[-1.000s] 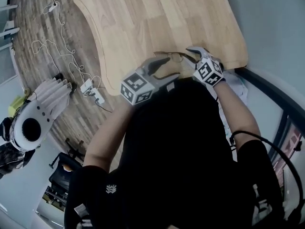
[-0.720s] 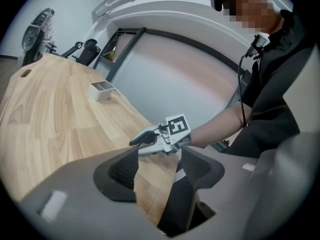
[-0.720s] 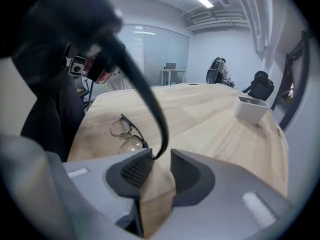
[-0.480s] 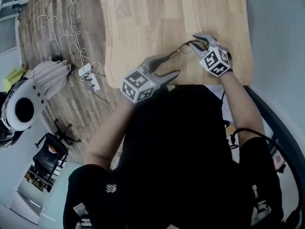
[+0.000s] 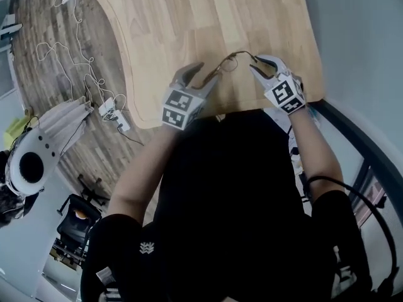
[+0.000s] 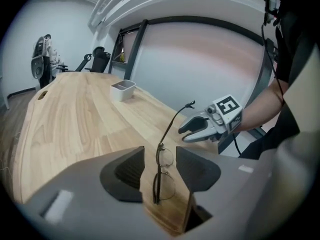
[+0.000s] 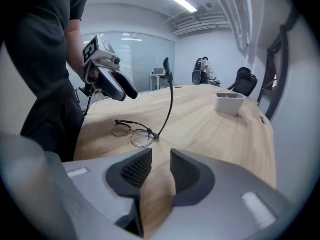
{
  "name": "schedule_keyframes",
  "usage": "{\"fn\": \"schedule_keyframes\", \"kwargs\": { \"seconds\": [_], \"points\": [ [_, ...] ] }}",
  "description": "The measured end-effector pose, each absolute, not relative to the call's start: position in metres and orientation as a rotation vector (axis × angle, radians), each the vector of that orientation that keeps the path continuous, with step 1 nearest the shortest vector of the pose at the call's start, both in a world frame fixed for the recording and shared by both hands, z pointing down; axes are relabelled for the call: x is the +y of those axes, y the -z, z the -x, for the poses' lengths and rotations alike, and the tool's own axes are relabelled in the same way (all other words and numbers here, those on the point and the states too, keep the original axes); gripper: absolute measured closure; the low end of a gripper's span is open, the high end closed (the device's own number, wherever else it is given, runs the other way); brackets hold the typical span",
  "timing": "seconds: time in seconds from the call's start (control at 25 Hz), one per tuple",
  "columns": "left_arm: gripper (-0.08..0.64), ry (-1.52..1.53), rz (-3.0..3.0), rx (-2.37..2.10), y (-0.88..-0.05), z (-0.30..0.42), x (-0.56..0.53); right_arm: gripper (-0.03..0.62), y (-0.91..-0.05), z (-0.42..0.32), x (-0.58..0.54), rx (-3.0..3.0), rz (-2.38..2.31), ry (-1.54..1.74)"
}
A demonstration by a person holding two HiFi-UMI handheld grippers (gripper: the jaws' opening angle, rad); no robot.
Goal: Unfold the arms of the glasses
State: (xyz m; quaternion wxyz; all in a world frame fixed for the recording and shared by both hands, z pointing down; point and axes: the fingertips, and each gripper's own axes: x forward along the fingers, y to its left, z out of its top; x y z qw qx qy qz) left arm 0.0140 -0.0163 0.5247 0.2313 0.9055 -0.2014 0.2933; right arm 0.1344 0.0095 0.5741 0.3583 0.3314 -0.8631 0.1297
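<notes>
My left gripper [image 5: 203, 74] tilts down, its fingers spread but just now closing around the glasses [image 6: 158, 179]. The glasses lie untouched between them by the surface's [image 5: 189, 17] near edge, 1 arm already raised. I judge the other arm comes next, so I should pin the frame first; my right gripper [image 5: 257, 65] hovers beside, fingers narrowly apart, empty.

No readable text anywhere; only black-and-white square markers on the left cube [image 5: 179, 107] and right cube [image 5: 284, 95].
</notes>
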Motion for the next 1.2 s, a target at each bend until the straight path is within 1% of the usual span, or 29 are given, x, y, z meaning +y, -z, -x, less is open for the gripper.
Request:
{"fn": "schedule_keyframes", "kwargs": {
  "seconds": [0.12, 0.16, 0.2, 0.24, 0.44, 0.6, 0.68, 0.8, 0.88, 0.92, 1.2],
  "points": [
    [0.381, -0.878, -2.506, -0.527, -0.537, -0.023, -0.016, 0.486, -0.567, -0.138, 0.024, -2.237, -0.937, -0.380],
    [0.426, -0.906, -2.516, -0.528, -0.541, -0.025, -0.016, 0.486, -0.567, -0.138, 0.029, -2.232, -0.961, -0.397],
    [0.491, -0.932, -2.526, -0.531, -0.545, -0.026, -0.016, 0.486, -0.568, -0.139, 0.033, -2.223, -0.983, -0.416],
    [0.511, -0.956, -2.534, -0.529, -0.549, -0.028, -0.016, 0.486, -0.569, -0.140, 0.036, -2.214, -1.004, -0.435],
    [0.506, -1.040, -2.534, -0.433, -0.565, -0.041, -0.011, 0.486, -0.569, -0.136, 0.045, -2.209, -1.073, -0.482],
    [0.454, -1.084, -2.529, -0.354, -0.574, -0.046, -0.009, 0.486, -0.572, -0.137, 0.049, -2.192, -1.098, -0.500],
    [0.449, -1.106, -2.517, -0.333, -0.577, -0.046, -0.007, 0.486, -0.571, -0.138, 0.050, -2.186, -1.112, -0.512],
    [0.469, -1.153, -2.496, -0.327, -0.580, -0.043, -0.007, 0.486, -0.567, -0.142, 0.051, -2.179, -1.124, -0.519],
    [0.522, -1.162, -2.496, -0.308, -0.581, -0.044, -0.007, 0.486, -0.565, -0.141, 0.050, -2.179, -1.126, -0.514],
    [0.529, -1.161, -2.502, -0.294, -0.582, -0.045, -0.006, 0.486, -0.566, -0.140, 0.049, -2.180, -1.125, -0.511],
    [0.532, -1.080, -2.565, -0.291, -0.569, -0.045, -0.006, 0.486, -0.558, -0.119, 0.044, -2.234, -1.142, -0.556]
  ]
}}
